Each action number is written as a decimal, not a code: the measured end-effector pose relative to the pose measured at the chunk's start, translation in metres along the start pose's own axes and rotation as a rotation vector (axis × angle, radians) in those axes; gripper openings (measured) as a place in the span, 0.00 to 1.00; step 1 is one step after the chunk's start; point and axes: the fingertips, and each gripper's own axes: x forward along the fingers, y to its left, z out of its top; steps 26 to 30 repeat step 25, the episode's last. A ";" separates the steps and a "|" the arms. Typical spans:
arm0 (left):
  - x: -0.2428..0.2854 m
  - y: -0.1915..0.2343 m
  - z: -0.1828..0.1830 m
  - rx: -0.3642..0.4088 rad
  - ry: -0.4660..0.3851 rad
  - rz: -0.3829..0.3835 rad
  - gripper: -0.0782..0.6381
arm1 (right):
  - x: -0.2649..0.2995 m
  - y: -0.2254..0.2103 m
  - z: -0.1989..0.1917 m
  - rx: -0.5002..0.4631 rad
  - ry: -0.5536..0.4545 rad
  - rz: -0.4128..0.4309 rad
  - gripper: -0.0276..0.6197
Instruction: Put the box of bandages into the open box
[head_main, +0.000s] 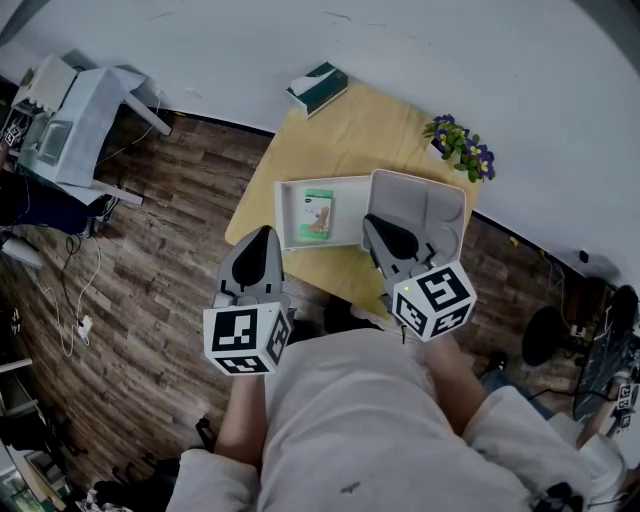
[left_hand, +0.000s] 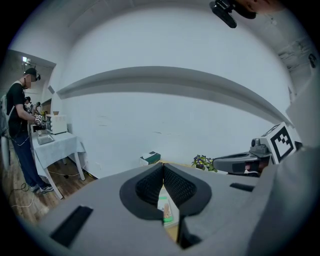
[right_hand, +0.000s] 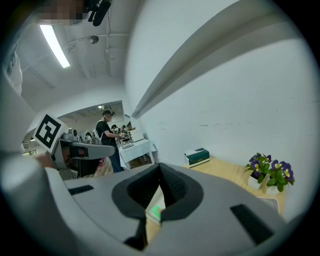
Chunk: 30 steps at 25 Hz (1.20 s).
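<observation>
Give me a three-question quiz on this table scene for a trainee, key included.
1. True or false: the bandage box lies in the left half of the open white box.
2. What stands at the right corner of the table? A) a mug B) flowers C) a lamp
3. Is either gripper holding anything?
Key: 1 true. 2 B. 3 No: the left gripper and the right gripper are both shut and empty.
</observation>
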 end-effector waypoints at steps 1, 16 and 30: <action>0.000 0.000 -0.001 0.000 0.001 0.000 0.12 | 0.000 0.000 0.000 -0.001 0.001 -0.003 0.05; -0.001 -0.005 0.000 -0.008 0.000 -0.022 0.12 | 0.001 0.002 -0.001 0.000 0.001 -0.004 0.05; -0.001 -0.006 -0.003 -0.008 0.006 -0.027 0.12 | 0.002 0.002 -0.004 0.003 0.007 -0.005 0.05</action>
